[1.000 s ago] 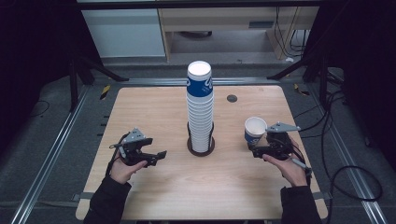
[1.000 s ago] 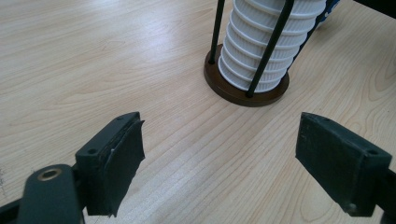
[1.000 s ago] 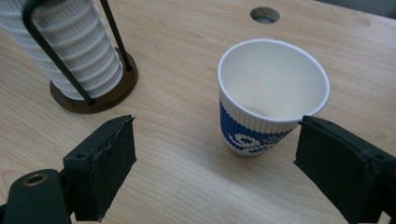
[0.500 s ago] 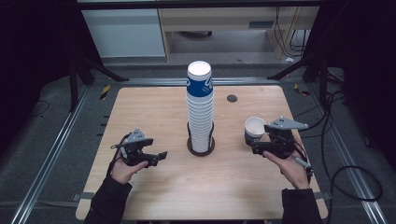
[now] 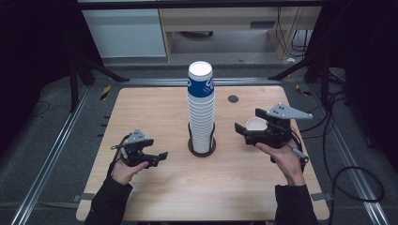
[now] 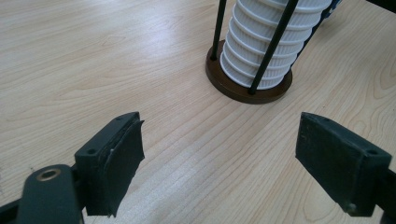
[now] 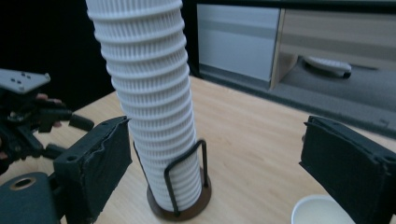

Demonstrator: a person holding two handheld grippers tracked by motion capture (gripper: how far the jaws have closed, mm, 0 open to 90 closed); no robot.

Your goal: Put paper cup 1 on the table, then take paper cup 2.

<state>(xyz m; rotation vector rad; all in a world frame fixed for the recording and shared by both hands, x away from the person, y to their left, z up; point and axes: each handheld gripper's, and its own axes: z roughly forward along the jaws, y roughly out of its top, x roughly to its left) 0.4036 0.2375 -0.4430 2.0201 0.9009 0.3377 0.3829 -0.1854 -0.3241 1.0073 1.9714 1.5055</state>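
A tall stack of white ribbed paper cups (image 5: 201, 112), the top one with a blue band, stands in a brown round wire holder (image 5: 202, 148) at the table's middle. The stack (image 7: 149, 102) also rises close ahead in the right gripper view. A single white cup (image 5: 257, 124) stands upright to the right of the stack. My right gripper (image 5: 247, 123) hovers open around and above it; the cup's rim (image 7: 322, 212) shows low beneath the right jaw. My left gripper (image 5: 158, 157) is open and holds nothing, left of the holder (image 6: 247, 86), just above the wood.
The wooden table (image 5: 155, 112) has a small dark round disc (image 5: 233, 99) at the back right. Metal rails run along both sides, and cables (image 5: 347, 178) lie on the floor at the right. A cabinet (image 5: 126, 33) stands beyond the table.
My right gripper has shifted a little left and forward, closing in over the single cup. The cup and my left gripper have stayed put.
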